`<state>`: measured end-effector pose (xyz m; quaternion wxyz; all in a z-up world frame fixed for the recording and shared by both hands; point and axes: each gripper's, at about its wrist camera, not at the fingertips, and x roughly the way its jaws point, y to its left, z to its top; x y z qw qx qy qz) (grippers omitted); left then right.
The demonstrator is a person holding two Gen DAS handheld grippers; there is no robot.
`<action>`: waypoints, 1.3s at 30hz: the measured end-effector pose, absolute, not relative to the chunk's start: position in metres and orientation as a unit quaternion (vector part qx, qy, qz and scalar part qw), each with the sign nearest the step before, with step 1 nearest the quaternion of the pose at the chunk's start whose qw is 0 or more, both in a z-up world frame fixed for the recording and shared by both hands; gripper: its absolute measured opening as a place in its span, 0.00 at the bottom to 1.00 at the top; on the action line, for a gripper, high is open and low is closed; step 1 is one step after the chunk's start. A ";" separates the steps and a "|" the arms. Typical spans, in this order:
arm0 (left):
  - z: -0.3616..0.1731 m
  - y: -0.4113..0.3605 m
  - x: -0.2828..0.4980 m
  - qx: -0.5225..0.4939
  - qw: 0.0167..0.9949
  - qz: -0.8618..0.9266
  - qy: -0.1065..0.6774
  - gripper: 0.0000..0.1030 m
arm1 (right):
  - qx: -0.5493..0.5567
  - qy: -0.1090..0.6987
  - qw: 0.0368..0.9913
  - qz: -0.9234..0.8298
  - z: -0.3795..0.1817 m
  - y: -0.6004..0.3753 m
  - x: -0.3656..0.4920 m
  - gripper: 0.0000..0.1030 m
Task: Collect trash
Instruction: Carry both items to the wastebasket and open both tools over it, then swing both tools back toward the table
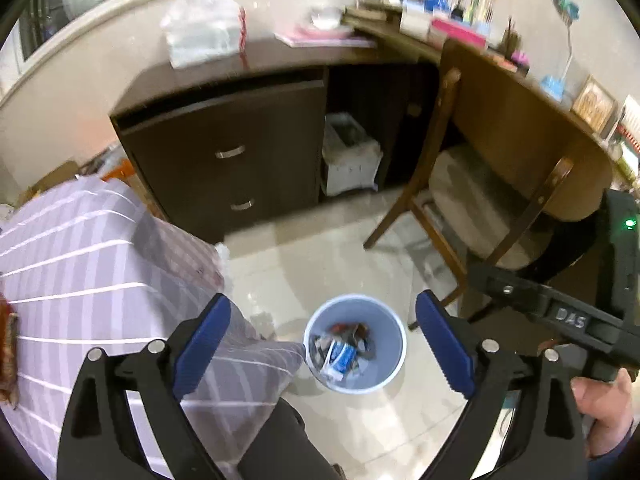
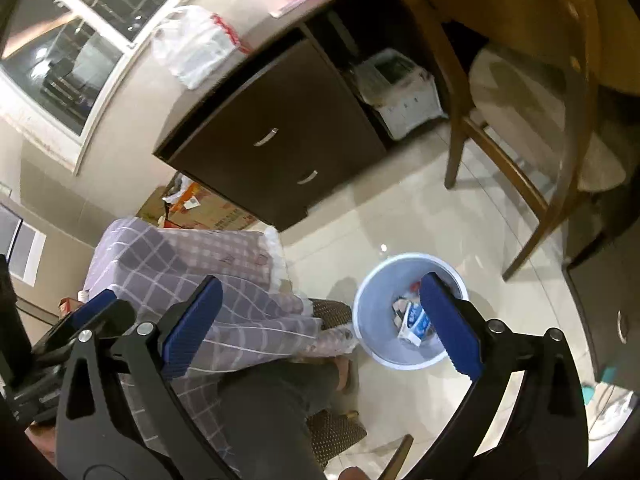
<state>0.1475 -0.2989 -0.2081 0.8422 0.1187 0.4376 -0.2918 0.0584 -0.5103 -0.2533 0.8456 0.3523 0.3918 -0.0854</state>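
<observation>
Left tongs point(image 1: 322, 344): jaws stand wide apart, blue pads point(image 1: 202, 346) clear of everything, nothing held between them. Right tongs point(image 2: 320, 326): likewise spread wide, nothing gripped; its right pad point(image 2: 450, 326) overlaps the bin's rim in the view, but contact cannot be confirmed. One pale blue waste bin point(image 1: 355, 346) stands on the glossy tiled floor point(image 1: 312, 256), seen from above directly between the left tongs' pads and just ahead of them; in the right wrist view the same bin point(image 2: 374, 320) sits ahead and toward the right pad. Trash point(image 1: 340, 350) lies inside the bin: crumpled wrappers, one blue-and-white packet on top, individual pieces too jumbled to count. One checked lilac bedspread point(image 1: 80, 264) lies under and to the left of both tongs. Ahead of the tongs: one dark wooden cabinet point(image 1: 224, 152) with two drawers, each with one metal handle; one white plastic bag point(image 1: 202, 26) on its top; one white box point(image 1: 350, 156) in the recess beside it; one wooden chair point(image 1: 472, 196) with a pale cushion, ahead and to the right. The right tongs' black body point(image 1: 560, 316) shows at the right edge of the left wrist view, held by one hand point(image 1: 604, 408).
</observation>
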 end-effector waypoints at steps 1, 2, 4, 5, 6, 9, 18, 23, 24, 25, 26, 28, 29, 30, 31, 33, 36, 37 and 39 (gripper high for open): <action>-0.203 -0.294 0.145 0.117 0.846 -0.292 0.431 0.89 | 0.350 0.388 0.849 -0.081 -0.248 -0.506 0.059 0.94; -0.192 -0.286 0.141 0.114 0.853 -0.289 0.419 0.90 | 0.343 0.382 0.855 -0.074 -0.236 -0.498 0.062 0.94; -0.176 -0.273 0.136 0.108 0.863 -0.287 0.401 0.91 | 0.333 0.374 0.863 -0.064 -0.221 -0.486 0.066 0.94; -0.166 -0.263 0.134 0.104 0.869 -0.286 0.390 0.91 | 0.326 0.369 0.869 -0.055 -0.211 -0.477 0.069 0.94; -0.160 -0.254 0.132 0.100 0.874 -0.283 0.383 0.91 | 0.318 0.365 0.874 -0.047 -0.201 -0.468 0.072 0.94; -0.138 -0.224 0.127 0.086 0.888 -0.273 0.361 0.92 | 0.297 0.354 0.886 -0.025 -0.177 -0.442 0.081 0.94; -0.105 -0.118 0.126 0.042 0.923 -0.200 0.325 0.93 | 0.234 0.344 0.908 0.046 -0.126 -0.347 0.113 0.94; -0.106 -0.063 0.128 0.031 0.933 -0.158 0.323 0.93 | 0.203 0.348 0.911 0.089 -0.109 -0.292 0.135 0.94; -0.106 -0.050 0.128 0.029 0.935 -0.147 0.323 0.93 | 0.196 0.349 0.911 0.097 -0.107 -0.280 0.138 0.94; -0.107 -0.037 0.128 0.026 0.936 -0.137 0.323 0.93 | 0.191 0.349 0.912 0.104 -0.104 -0.271 0.141 0.94; -0.107 -0.025 0.128 0.023 0.937 -0.129 0.323 0.93 | 0.183 0.351 0.911 0.115 -0.101 -0.257 0.145 0.94; -0.109 -0.005 0.129 0.016 0.940 -0.112 0.323 0.93 | 0.169 0.354 0.910 0.133 -0.097 -0.234 0.152 0.94; -0.111 0.009 0.129 0.012 0.941 -0.099 0.324 0.93 | 0.163 0.354 0.910 0.140 -0.096 -0.226 0.153 0.94; -0.113 0.022 0.130 0.008 0.942 -0.086 0.325 0.93 | 0.156 0.356 0.909 0.149 -0.094 -0.215 0.156 0.94; -0.115 0.029 0.130 0.005 0.942 -0.079 0.326 0.93 | 0.147 0.358 0.908 0.158 -0.093 -0.202 0.160 0.94; -0.121 0.055 0.129 -0.004 0.942 -0.060 0.330 0.93 | 0.136 0.362 0.906 0.173 -0.091 -0.184 0.166 0.94; -0.133 0.088 0.130 -0.011 0.940 -0.028 0.341 0.93 | 0.116 0.367 0.902 0.193 -0.092 -0.157 0.173 0.94; -0.139 0.098 0.131 -0.012 0.938 -0.017 0.346 0.93 | 0.111 0.369 0.900 0.201 -0.093 -0.148 0.175 0.94; -0.148 0.117 0.134 -0.018 0.934 0.003 0.356 0.93 | 0.100 0.375 0.896 0.215 -0.096 -0.131 0.179 0.94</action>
